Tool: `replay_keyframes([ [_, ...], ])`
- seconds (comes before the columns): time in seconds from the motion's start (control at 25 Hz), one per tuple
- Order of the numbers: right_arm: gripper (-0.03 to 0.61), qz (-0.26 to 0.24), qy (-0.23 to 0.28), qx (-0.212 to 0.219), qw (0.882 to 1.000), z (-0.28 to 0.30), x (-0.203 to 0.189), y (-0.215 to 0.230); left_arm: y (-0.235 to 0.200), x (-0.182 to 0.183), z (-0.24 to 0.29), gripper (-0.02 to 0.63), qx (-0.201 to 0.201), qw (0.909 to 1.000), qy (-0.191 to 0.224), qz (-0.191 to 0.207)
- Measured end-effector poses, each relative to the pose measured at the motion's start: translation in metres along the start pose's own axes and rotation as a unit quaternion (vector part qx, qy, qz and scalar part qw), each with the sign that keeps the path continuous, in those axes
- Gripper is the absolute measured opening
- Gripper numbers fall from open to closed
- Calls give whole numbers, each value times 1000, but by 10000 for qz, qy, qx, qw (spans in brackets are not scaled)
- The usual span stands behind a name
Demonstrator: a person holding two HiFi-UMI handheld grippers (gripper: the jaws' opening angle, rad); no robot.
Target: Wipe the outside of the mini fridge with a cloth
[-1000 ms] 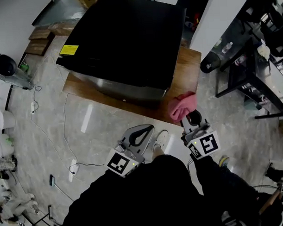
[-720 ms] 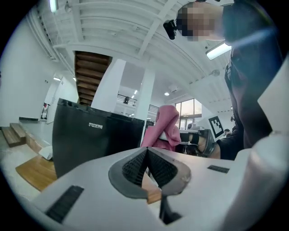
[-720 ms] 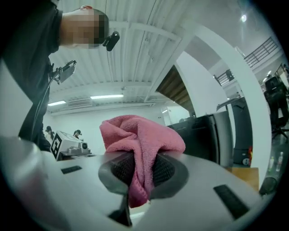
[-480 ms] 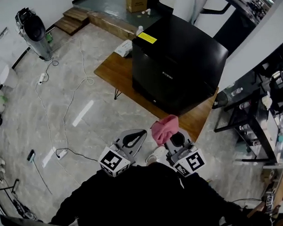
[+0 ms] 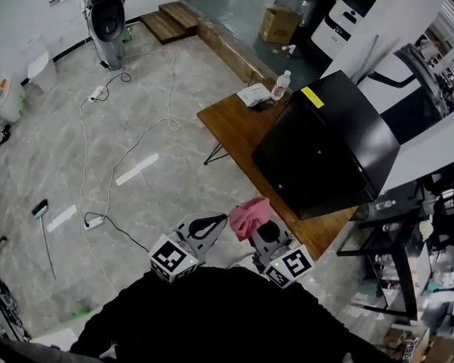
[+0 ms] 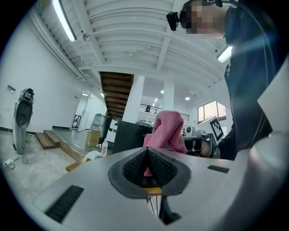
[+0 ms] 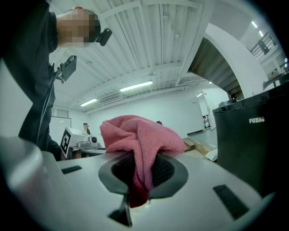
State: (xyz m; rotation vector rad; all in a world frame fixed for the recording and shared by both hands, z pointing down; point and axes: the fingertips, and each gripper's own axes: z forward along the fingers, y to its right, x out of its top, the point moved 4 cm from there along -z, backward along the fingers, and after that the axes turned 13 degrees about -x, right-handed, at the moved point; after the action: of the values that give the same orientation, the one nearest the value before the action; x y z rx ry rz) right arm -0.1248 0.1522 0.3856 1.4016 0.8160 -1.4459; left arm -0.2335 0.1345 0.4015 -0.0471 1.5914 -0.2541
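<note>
left gripper [image 6: 146,166]: 2 jaws pressed together, nothing held | right gripper [image 7: 137,176]: clamped on crumpled pink terry cloth [image 7: 137,133] | black box-shaped mini fridge [image 5: 326,147]: set on low brown wooden table [image 5: 236,121], ahead, untouched | step: approach judged, wiping not begun | next: cloth to be carried forward and pressed flat on fridge wall

two grippers, left gripper [image 5: 208,225] and right gripper [image 5: 264,229], one pink cloth [image 5: 247,213] in the right gripper, one mini fridge [image 5: 326,147], one desk [image 5: 236,121], one bottle [image 5: 281,84] beyond both grippers
</note>
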Motion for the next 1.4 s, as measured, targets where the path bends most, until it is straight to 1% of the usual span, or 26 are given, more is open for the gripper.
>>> replay_keyframes([
  [0.08, 58, 37, -6, 157, 9999, 19, 1, -15, -14, 6, -16, 6, 138, 9999, 43, 57],
  [0.24, 58, -104, -33, 410, 9991, 51, 2, -37, -38, 15, -46, 6, 441, 9988, 105, 179],
  [0.4, 58, -93, 26, 622, 9980, 91, 8, -35, -68, 20, -58, 6, 715, 9972, 162, 135],
  [0.6, 58, 1, 290, 720, 9970, 151, 12, -3, -125, 24, -48, 6, 987, 9951, 77, 25],
  [0.76, 60, -13, 234, 948, 9952, 201, 11, 26, -179, 38, -29, 6, 1186, 9929, -9, 24],
  [0.88, 60, -106, 258, 1081, 9937, 243, 25, 47, -222, 54, -11, 6, 1233, 9922, -71, 157],
  [1.04, 60, -154, 332, 1071, 9936, 291, 42, 80, -274, 74, 15, 6, 1321, 9909, -113, 213],
  [1.16, 60, -246, 356, 982, 9942, 311, 49, 101, -301, 78, 35, 6, 1314, 9911, -148, 171],
  [1.24, 60, -58, 391, 897, 9952, 322, 55, 114, -320, 79, 46, 6, 1289, 9914, -170, 173],
  [1.32, 60, 80, 458, 803, 9957, 332, 63, 126, -337, 83, 58, 6, 1168, 9926, -191, 266],
  [1.4, 61, 71, 497, 652, 9966, 342, 68, 139, -357, 89, 73, 6, 961, 9944, -210, 377],
])
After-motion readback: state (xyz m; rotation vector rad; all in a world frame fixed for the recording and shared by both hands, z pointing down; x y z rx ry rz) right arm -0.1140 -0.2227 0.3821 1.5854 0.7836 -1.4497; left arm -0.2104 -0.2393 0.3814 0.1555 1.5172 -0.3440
